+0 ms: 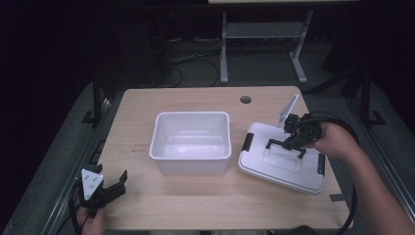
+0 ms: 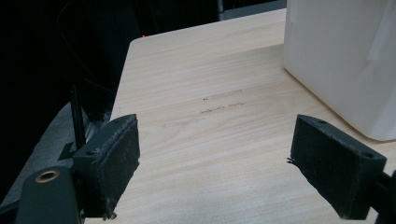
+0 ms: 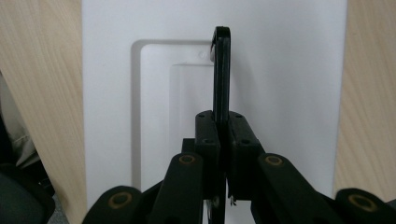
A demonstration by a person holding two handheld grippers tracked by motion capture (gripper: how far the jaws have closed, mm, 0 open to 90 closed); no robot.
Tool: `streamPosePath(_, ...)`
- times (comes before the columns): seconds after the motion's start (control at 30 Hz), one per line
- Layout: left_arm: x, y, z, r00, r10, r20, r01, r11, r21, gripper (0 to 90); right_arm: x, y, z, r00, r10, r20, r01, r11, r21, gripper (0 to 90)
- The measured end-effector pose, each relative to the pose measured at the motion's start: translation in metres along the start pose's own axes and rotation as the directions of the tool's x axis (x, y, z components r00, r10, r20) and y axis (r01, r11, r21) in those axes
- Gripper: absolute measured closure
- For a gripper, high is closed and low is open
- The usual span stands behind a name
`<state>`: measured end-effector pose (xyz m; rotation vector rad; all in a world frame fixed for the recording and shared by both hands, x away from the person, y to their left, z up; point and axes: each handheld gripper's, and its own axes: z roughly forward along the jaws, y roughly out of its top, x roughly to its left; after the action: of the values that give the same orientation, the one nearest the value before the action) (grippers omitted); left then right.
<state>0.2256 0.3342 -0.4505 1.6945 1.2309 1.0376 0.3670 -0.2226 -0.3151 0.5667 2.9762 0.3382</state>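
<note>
A white open bin [image 1: 191, 142] stands in the middle of the table. To its right lies the white lid [image 1: 281, 164] with black side clips and a black carry handle [image 1: 285, 145]. My right gripper [image 1: 293, 139] is shut on that handle, which stands raised above the lid [image 3: 289, 70]; in the right gripper view the handle [image 3: 221, 70] is pinched between the pads. My left gripper [image 1: 117, 183] rests near the table's front left corner, open and holding nothing, its pads [image 2: 114, 158] wide apart over bare wood, the bin wall [image 2: 341, 56] ahead at the right.
A round cable hole [image 1: 245, 99] sits near the table's far edge. A grey desk frame [image 1: 264, 44] stands on the floor beyond the table. Bare wood lies between the left gripper and the bin.
</note>
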Motion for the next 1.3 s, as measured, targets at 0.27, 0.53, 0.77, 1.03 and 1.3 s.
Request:
streamPosePath(0.27, 0.000, 0.000, 0.000, 1.0000, 0.000, -0.001, 0.000, 1.0000, 0.000, 15.0, 0.002, 0.005, -0.020, 0.9998, -0.014, 0.014, 0.014, 1.000, -0.007, 84.5)
streamPosePath(0.53, 0.000, 0.000, 0.000, 1.0000, 0.002, -0.002, -0.002, 1.0000, 0.002, 15.0, 0.002, 0.009, -0.037, 0.9993, -0.026, 0.026, 0.026, 1.000, -0.003, 84.5)
streamPosePath(0.77, 0.000, 0.000, 0.000, 1.0000, 0.005, 0.000, -0.005, 1.0000, 0.002, 15.0, 0.004, 0.016, -0.052, 0.9988, -0.037, 0.032, 0.038, 0.999, -0.012, 84.5)
streamPosePath(1.03, 0.001, 0.000, -0.001, 1.0000, 0.004, -0.001, -0.004, 1.0000, 0.005, 15.0, 0.007, 0.030, -0.065, 0.9974, -0.062, 0.037, 0.063, 0.998, -0.013, 84.5)
streamPosePath(1.3, 0.001, 0.000, 0.000, 1.0000, 0.000, -0.001, 0.000, 1.0000, 0.001, 15.0, 0.011, 0.048, -0.076, 0.9953, -0.091, 0.033, 0.092, 0.995, -0.023, 84.5)
